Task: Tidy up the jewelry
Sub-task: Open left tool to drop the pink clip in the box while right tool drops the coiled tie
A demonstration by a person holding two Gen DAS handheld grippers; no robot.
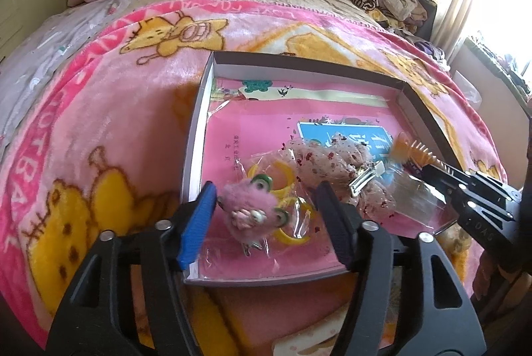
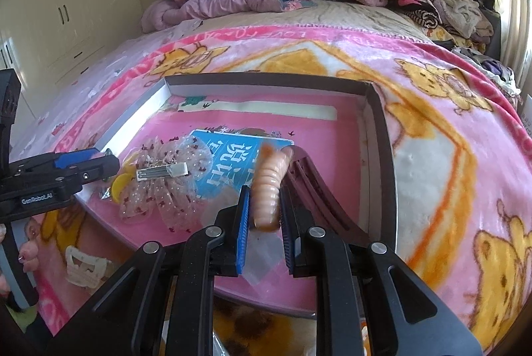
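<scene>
The right hand-held gripper (image 2: 264,209) is closed down on an orange coil tie (image 2: 267,186), the pads pinching its lower end while the rest curls up and blurs, so it is likely swinging. It hangs over the box (image 2: 379,136), toward the box's right wall and beside a dark red comb (image 2: 316,186) lying inside. The left hand-held gripper (image 1: 266,206) is spread wide with nothing in its grip; a pink furry clip (image 1: 249,213) sits between its fingers at the near left corner of the box, apparently resting on the box floor. Farther into the box from that clip lie yellow rings in a clear wrapper (image 1: 286,179) and a lace bow with a metal clip (image 1: 335,163). The box rests on a pink blanket (image 1: 99,123) on the bed.

To place the tie well, I would lower it to a bare patch of the box floor, clear of the comb, before releasing, so it does not bounce out. The left fingers should straddle the furry clip's body squarely before closing.
</scene>
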